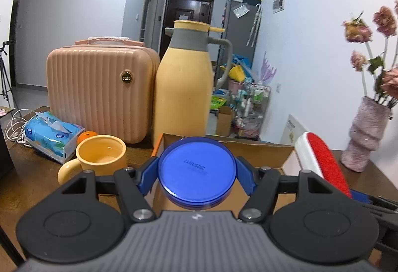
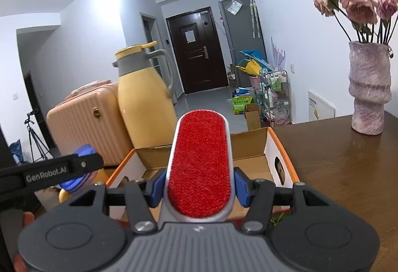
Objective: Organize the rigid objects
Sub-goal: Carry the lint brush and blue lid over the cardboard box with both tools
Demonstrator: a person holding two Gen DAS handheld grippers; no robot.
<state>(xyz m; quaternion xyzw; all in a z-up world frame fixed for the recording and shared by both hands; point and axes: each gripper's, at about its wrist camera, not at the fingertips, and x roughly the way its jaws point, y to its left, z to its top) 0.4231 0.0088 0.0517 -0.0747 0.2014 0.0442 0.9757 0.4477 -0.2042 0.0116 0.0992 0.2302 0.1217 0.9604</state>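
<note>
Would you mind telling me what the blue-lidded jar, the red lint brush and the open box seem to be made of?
Blue-lidded jar: glossy translucent plastic, judging by the lid's sheen and printed date.
Red lint brush: fuzzy red fabric pad in a smooth pale frame, probably plastic.
Open box: cardboard, raw brown inside, white outside with orange edges.

Open cardboard box, centre of both views: interior unobstructed from above. Yellow thermos and pink case close off its far-left side. Yellow mug and tissue pack crowd the lower left. Bare tabletop lies free at right, up to the vase.
</note>
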